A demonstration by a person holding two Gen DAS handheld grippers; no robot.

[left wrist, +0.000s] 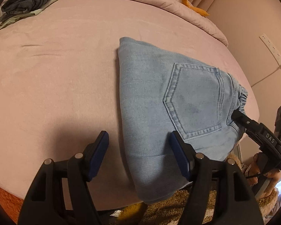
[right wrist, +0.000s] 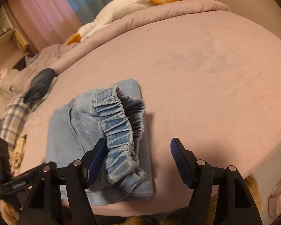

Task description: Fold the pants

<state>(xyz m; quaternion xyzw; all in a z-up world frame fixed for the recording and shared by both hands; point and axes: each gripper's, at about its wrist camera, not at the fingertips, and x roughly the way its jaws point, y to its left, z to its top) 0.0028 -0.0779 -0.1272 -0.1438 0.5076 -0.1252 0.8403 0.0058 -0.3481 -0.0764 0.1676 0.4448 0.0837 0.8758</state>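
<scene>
Pants point(left wrist: 151, 97) lie folded, pale denim, pocket up.

The folded pants point(left wrist: 159, 101) lie on the bed point(left wrist: 56, 75) at its near edge, waistband point(right wrist: 119, 129) toward the right gripper point(right wrist: 138, 159), whose left finger touches it. The left gripper point(left wrist: 139, 155) straddles the pants' near corner. A clothes pile point(left wrist: 28, 1) sits far left, a plush toy point(right wrist: 121, 11) on the duvet point(right wrist: 178, 9) behind.
</scene>
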